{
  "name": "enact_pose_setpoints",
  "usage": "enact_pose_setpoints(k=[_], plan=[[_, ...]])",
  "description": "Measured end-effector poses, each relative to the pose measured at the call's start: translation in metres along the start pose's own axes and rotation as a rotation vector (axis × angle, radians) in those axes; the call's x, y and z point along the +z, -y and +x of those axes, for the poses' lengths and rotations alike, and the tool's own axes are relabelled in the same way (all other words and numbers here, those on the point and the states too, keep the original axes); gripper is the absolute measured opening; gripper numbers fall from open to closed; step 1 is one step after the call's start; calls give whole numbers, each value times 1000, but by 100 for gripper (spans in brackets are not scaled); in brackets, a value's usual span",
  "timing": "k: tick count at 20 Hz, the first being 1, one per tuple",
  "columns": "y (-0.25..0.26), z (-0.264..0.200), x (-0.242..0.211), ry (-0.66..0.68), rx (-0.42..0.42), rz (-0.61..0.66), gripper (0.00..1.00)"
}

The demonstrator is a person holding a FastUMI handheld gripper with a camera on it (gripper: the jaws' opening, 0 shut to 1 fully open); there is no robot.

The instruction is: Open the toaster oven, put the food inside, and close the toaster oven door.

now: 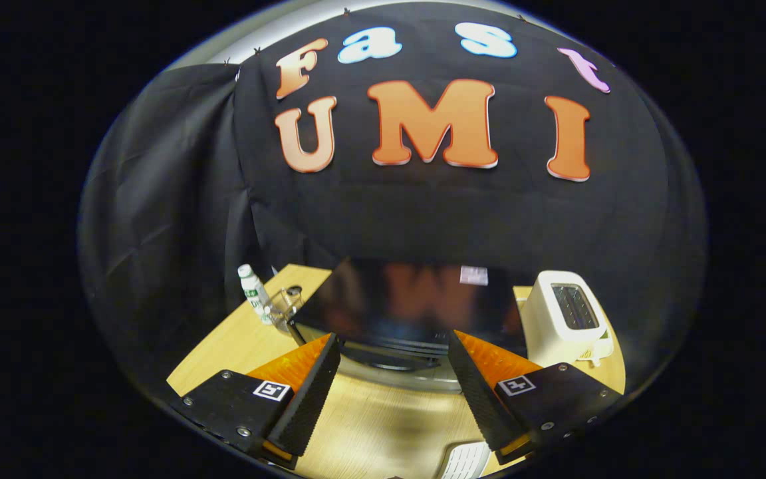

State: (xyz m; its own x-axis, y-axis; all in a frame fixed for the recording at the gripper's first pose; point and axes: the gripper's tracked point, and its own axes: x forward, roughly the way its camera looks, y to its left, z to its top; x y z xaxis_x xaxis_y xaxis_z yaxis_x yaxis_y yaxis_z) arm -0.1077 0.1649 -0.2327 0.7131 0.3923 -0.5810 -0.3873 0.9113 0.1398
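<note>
1. While I am looking forward along the fingers, the toaster oven point(409, 309) is showing as a dark, glossy box with a reflective top, blurred orange shapes mirroring in it.
2. A small pale sticker is sitting on that top towards its back edge, and I cannot read it.
3. The front of the toaster oven is facing me; a curved dark handle and a pale metallic band are running along its lower front, and I cannot tell from here whether the door is fully closed.
4. It is standing at the middle of the wooden table point(370, 426), towards the table's back edge, against the black cloth wall.
5. The gripper point(393, 346) is hovering with its fingers spread wide, holding nothing; bare table is lying between them.
6. The toaster oven is sitting just ahead of the fingertips, its front centred in the gap, and both tips are overlapping its lower corners in my view.
7. A white slot toaster point(569, 319) is standing just beside the oven near the table's right edge.
8. A white bottle point(253, 293) and a clear glass object point(286, 303) are standing by the table's back-left corner, close to the oven's left side.
9. A white ribbed object point(466, 460) is lying at the table's near edge.
</note>
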Motion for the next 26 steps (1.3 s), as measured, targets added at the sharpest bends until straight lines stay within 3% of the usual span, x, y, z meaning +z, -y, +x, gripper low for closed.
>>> enact_pose_setpoints(k=[6, 9, 12, 17, 26], plan=[[40, -47, 104, 280, -60, 7, 98], [69, -74, 155, 435, -123, -65, 98], [103, -94, 186, 484, -249, -142, 98], [125, -128, 239, 575, -343, -161, 98], [127, -167, 281, 700, -347, -111, 98]])
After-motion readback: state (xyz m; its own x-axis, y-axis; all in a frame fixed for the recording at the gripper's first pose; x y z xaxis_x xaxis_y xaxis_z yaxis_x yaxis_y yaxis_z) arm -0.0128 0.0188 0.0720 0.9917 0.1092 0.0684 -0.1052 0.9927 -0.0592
